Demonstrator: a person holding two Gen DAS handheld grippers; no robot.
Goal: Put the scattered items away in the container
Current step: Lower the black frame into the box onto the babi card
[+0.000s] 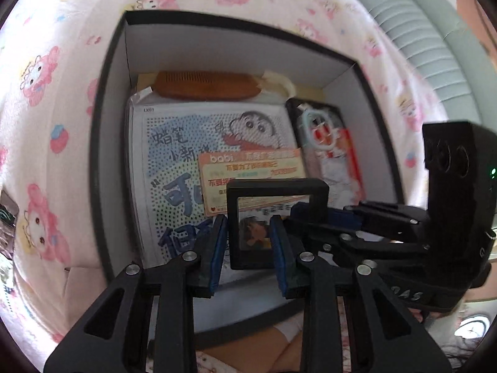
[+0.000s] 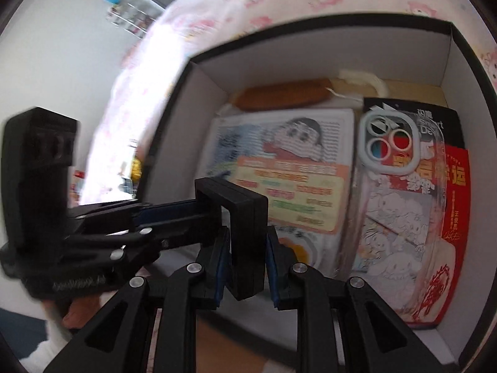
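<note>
Black frame (image 1: 277, 223) between both tools' fingers.

My tongs work above a bed covered by a white sheet (image 1: 46, 99) printed with pink cartoon figures. Directly on the sheet sits an open box (image 1: 107, 71), dark outside and white inside. A pale green ribbed cushion (image 1: 413, 34) lies at the sheet's far right edge, touching it.

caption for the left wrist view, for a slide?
Both tools hold a small black photo frame over the open storage box, already packed with a Crayon Shin-chan pad, wooden comb and phone case.
</note>
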